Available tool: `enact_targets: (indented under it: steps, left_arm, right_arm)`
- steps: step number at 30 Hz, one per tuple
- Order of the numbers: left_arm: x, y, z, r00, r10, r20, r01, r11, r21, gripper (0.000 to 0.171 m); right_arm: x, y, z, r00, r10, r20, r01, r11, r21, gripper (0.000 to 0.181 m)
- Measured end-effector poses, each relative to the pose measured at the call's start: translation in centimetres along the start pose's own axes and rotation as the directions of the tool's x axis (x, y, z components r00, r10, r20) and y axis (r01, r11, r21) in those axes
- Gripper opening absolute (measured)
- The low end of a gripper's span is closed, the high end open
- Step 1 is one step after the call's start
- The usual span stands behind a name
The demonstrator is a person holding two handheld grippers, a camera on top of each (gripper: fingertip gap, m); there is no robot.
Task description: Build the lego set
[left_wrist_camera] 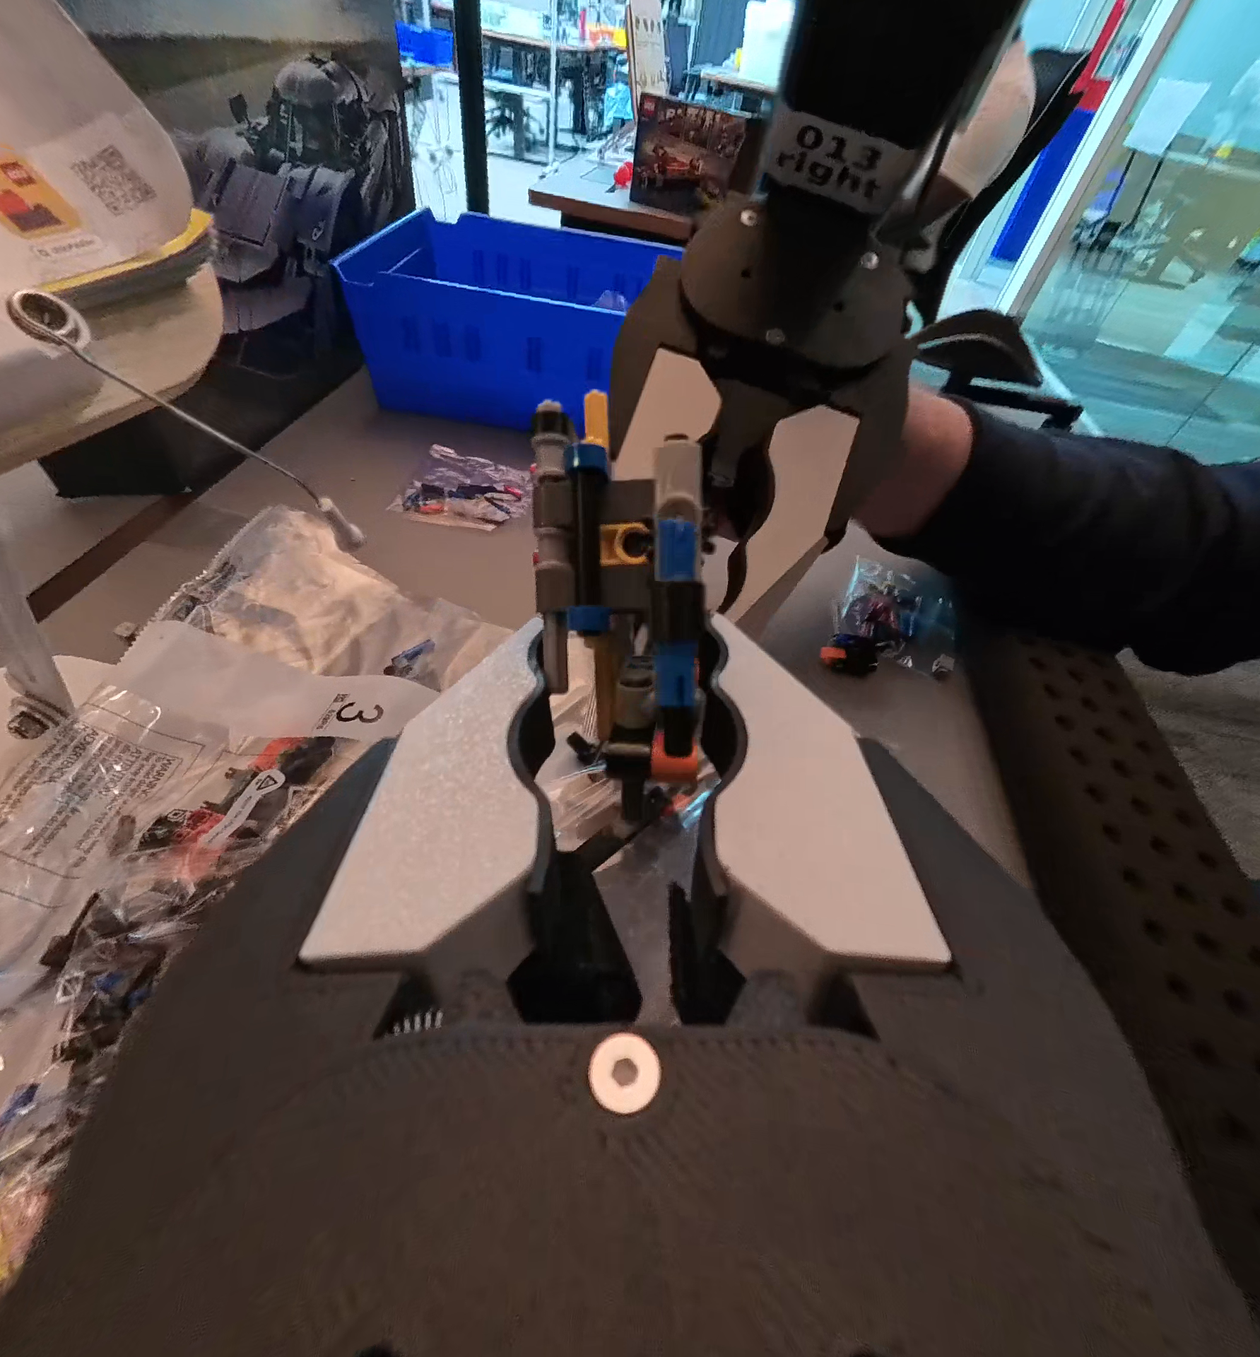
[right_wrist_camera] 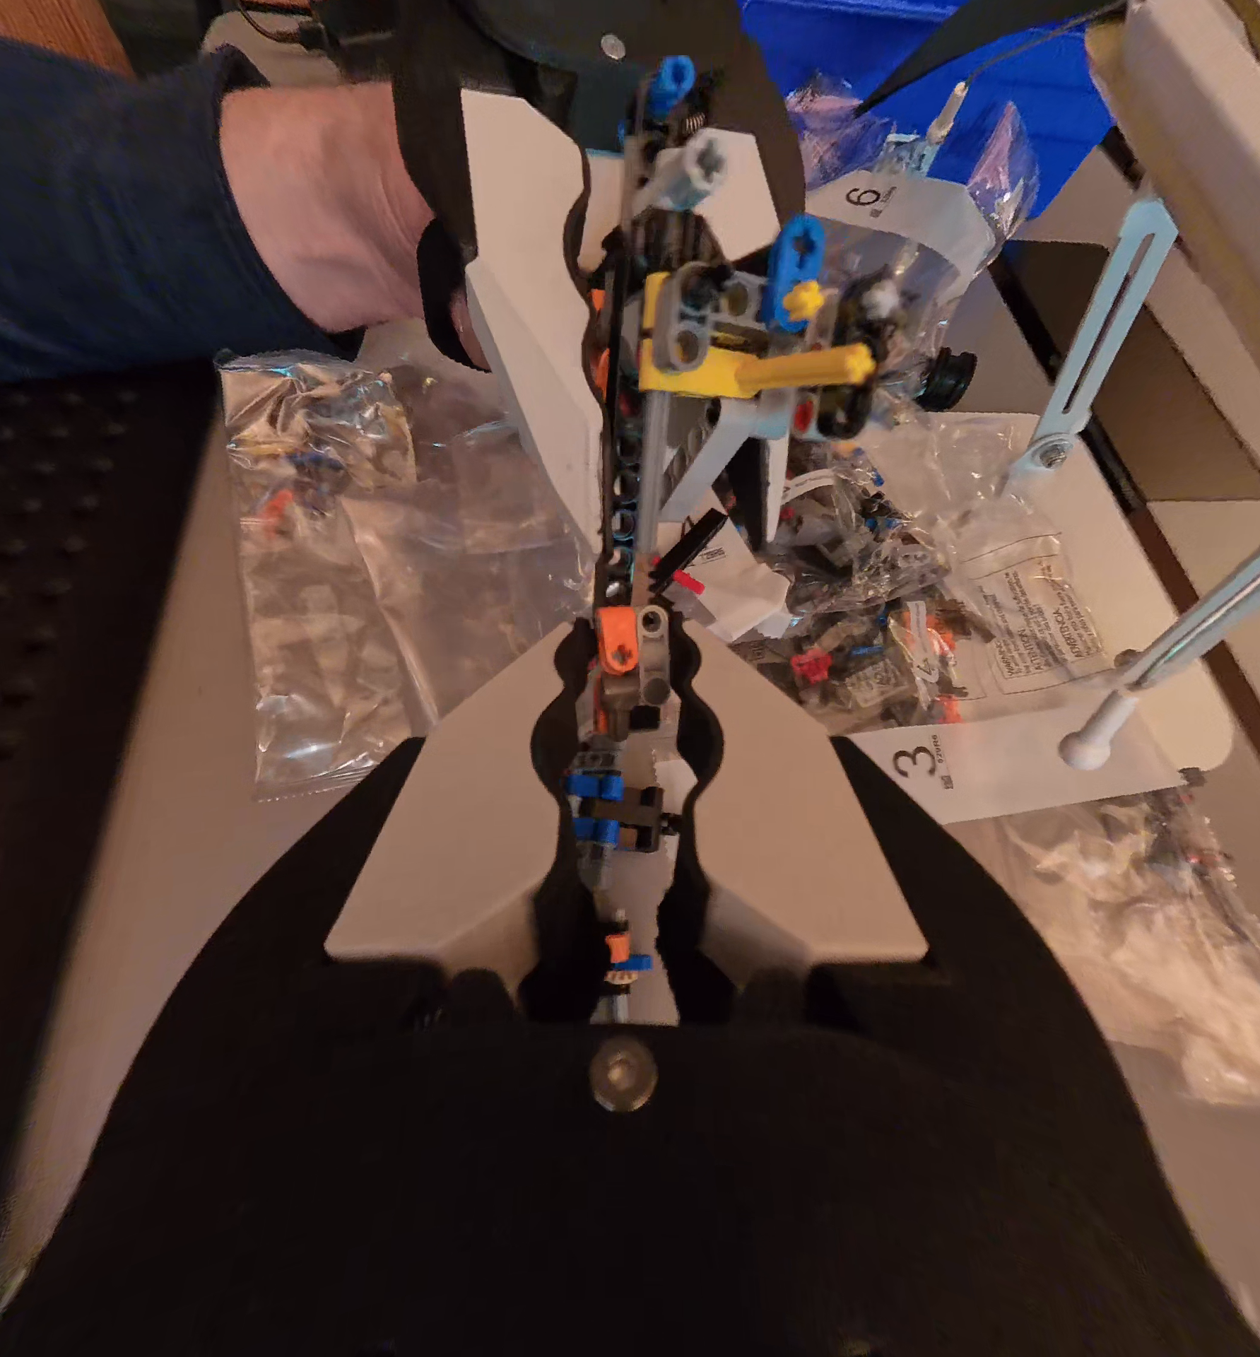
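A partly built lego assembly (left_wrist_camera: 616, 580) of grey, black, blue, yellow and orange technic parts is held in the air over the table. My left gripper (left_wrist_camera: 627, 639) is shut on its near end. My right gripper (left_wrist_camera: 744, 543) comes in from above right and grips the far end. In the right wrist view the assembly (right_wrist_camera: 685, 345) runs up from my right gripper (right_wrist_camera: 630, 646), which is shut on its orange and grey end. The left gripper (right_wrist_camera: 674, 529) holds the upper part, where a yellow axle (right_wrist_camera: 803, 367) sticks out to the right.
Several clear bags of lego parts (left_wrist_camera: 171, 808) lie on the table, also in the right wrist view (right_wrist_camera: 906, 624). A blue bin (left_wrist_camera: 494, 330) stands behind. An instruction booklet (left_wrist_camera: 61, 191) sits on a stand at the left. A black perforated mat (left_wrist_camera: 1163, 808) lies at the right. A person's sleeve (left_wrist_camera: 1126, 543) holds the right gripper. The grippers are tip to tip, or close to it.
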State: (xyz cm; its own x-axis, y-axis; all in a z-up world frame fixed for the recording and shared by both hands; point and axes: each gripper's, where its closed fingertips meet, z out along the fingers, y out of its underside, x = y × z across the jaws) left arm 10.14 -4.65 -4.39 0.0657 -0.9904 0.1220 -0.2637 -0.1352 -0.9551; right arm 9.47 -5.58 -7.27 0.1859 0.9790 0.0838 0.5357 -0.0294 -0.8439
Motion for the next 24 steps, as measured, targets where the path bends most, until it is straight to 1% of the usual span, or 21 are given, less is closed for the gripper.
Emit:
enact_targets:
  steps: [2,5,9,12,16,21,24]
  left_arm:
    - [0.1,0.3,0.1,1.000,0.018,0.007,-0.018,1.000,-0.021,0.035]
    - [0.1,0.5,0.2,0.999,0.033,0.010,-0.033,0.999,-0.031,0.035]
    - [0.3,0.5,0.1,0.998,0.056,0.000,-0.056,0.998,-0.039,0.034]
    - [0.3,0.8,0.3,0.998,0.068,0.005,-0.068,0.996,-0.058,0.035]
    - [0.3,0.7,0.2,0.997,0.077,0.008,-0.076,0.996,-0.055,0.035]
    - [0.2,1.2,0.4,0.991,0.127,0.033,-0.124,0.988,-0.095,0.034]
    - [0.3,1.1,0.4,0.988,0.149,0.038,-0.145,0.985,-0.094,0.034]
  right_arm:
    - [-0.1,0.0,-0.2,0.999,0.030,0.027,-0.030,0.999,0.013,0.023]
    - [0.0,-0.4,-0.7,0.999,0.026,0.025,-0.027,0.999,0.040,0.024]
    - [0.0,-0.4,-0.9,1.000,-0.003,0.003,0.003,0.999,0.037,0.017]
    - [0.1,-0.2,-1.0,1.000,-0.007,-0.004,0.007,1.000,0.022,0.017]
    - [0.2,-0.4,-1.1,1.000,-0.010,-0.013,0.010,1.000,0.027,0.016]
    - [0.3,-0.6,-1.6,0.999,0.042,0.018,-0.043,0.997,0.060,0.016]
    - [0.2,-1.1,-2.0,0.994,0.089,0.063,-0.095,0.990,0.103,0.016]
